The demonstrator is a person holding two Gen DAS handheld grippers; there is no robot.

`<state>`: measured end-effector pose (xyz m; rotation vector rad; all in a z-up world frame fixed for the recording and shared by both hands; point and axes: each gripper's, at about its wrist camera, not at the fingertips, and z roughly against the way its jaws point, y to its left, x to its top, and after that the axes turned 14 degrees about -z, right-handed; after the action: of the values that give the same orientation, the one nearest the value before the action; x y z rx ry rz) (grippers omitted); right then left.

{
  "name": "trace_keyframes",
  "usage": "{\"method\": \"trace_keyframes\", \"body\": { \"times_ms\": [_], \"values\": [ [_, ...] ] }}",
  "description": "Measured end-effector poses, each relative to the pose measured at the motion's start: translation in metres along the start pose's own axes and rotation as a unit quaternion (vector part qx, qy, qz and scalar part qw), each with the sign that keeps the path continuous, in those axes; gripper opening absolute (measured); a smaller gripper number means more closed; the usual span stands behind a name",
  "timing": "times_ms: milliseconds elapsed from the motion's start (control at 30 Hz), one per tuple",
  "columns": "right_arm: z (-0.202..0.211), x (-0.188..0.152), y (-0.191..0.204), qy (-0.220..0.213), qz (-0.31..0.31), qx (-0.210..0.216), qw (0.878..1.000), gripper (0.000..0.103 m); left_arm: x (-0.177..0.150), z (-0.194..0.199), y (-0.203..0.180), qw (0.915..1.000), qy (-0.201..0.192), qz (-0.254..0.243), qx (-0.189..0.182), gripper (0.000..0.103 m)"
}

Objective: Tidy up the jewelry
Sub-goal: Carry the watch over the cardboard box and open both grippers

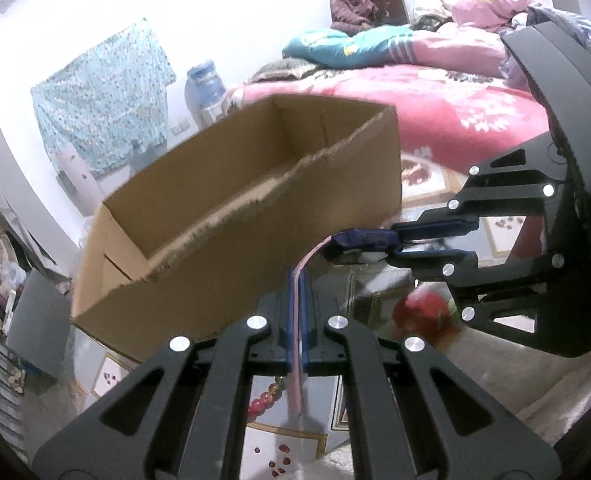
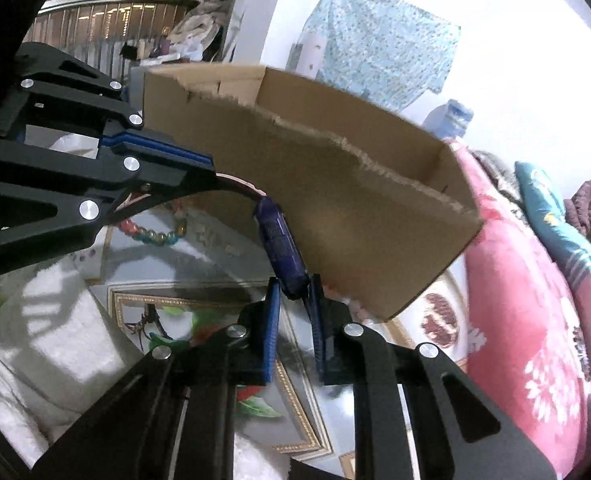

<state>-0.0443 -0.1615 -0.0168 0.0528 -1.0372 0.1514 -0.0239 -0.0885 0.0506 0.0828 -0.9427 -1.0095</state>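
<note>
Item in hand: pink strap with a purple body, likely a watch or bracelet, lifted off the surface. Left hand-held gripper clamped together on the strap; right hand-held gripper nipped on the purple body's end. Below: beaded bracelet. Beyond: open cardboard box, torn near rim. Judged step: carry to box; next, clear that ragged rim, space above free.

White walls, pink-quilted bed (unmade)

Blown-out white walls — fisheye-warped edges, soft motion blur.
</note>
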Motion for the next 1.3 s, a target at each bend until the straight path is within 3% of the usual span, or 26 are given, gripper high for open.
{"method": "trace_keyframes", "body": {
  "times_ms": [300, 400, 533, 700, 767, 900, 1000, 1100, 1167, 1300],
  "values": [
    [0.045, 0.037, 0.015, -0.066, 0.034, -0.036, 0.997, 0.015, 0.012, 0.06, 0.023, 0.9975, -0.065, 0.005, 0.03, 0.002],
    [0.053, 0.071, 0.024, -0.085, 0.072, -0.039, 0.993, 0.015, 0.02, 0.072, 0.045, 0.9954, -0.084, 0.014, 0.044, 0.002],
    [0.039, 0.123, 0.017, -0.075, 0.091, -0.003, 0.993, 0.015, 0.028, 0.074, 0.084, 0.9928, -0.096, 0.039, 0.059, 0.002],
    [-0.015, 0.18, 0.004, -0.003, 0.088, 0.057, 0.994, 0.015, 0.032, 0.042, 0.144, 0.9912, -0.076, 0.107, 0.019, 0.002],
    [-0.05, 0.197, -0.002, 0.058, 0.071, 0.098, 0.991, 0.015, 0.033, 0.021, 0.167, 0.9897, -0.058, 0.131, -0.003, 0.002],
    [-0.118, 0.212, -0.014, 0.167, 0.034, 0.149, 0.974, 0.015, 0.034, -0.028, 0.196, 0.9867, -0.008, 0.157, -0.04, 0.002],
    [-0.177, 0.214, -0.019, 0.253, 0.011, 0.169, 0.953, 0.014, 0.032, -0.069, 0.209, 0.9827, 0.042, 0.167, -0.069, 0.0],
    [-0.216, 0.218, -0.025, 0.291, -0.01, 0.18, 0.939, 0.014, 0.03, -0.104, 0.21, 0.9809, 0.09, 0.157, -0.072, 0.0],
    [-0.232, 0.219, -0.023, 0.301, -0.012, 0.172, 0.938, 0.014, 0.028, -0.122, 0.21, 0.9799, 0.116, 0.149, -0.064, 0.0],
    [-0.253, 0.225, -0.033, 0.301, -0.033, 0.14, 0.943, 0.015, 0.029, -0.128, 0.218, 0.9807, 0.113, 0.154, -0.041, 0.0]
  ]
}}
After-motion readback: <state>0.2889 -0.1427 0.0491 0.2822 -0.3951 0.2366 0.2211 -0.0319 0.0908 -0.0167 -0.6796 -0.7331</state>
